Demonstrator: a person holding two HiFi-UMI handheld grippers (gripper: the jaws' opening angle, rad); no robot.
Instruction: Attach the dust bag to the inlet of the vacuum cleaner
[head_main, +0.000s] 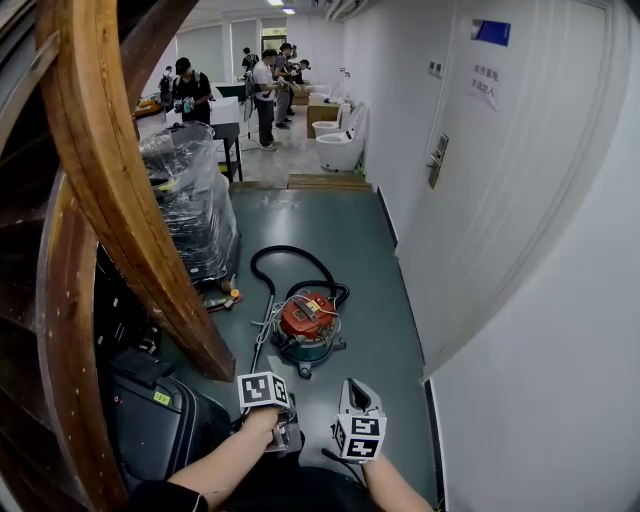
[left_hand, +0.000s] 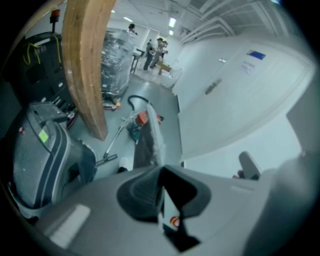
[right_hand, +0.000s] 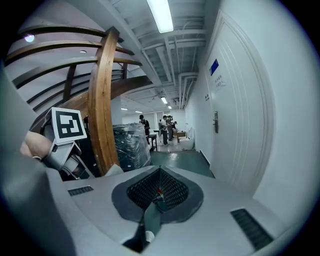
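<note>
A: How are the hands posed?
B: Both reach in low; the left gripper (left_hand: 161, 169) tips steeply floorward; the right gripper (right_hand: 159, 173) sits nearer level.
A: Any writing?
B: A blue sign (head_main: 491, 32) and a paper notice (head_main: 482, 88) on the door; both illegible.
A: Grips?
B: The left clamps the dust bag (left_hand: 147, 142) edge-on; the right is clenched, empty; the vacuum cleaner (head_main: 305, 318) sits on the floor ahead.

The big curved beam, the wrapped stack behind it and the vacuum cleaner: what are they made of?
The curved beam looks like wood: brown grain, smooth, probably varnished. The wrapped stack is under clear stretch film, shiny and wrinkled. The vacuum cleaner has a red top, likely plastic; its base I can't tell.
</note>
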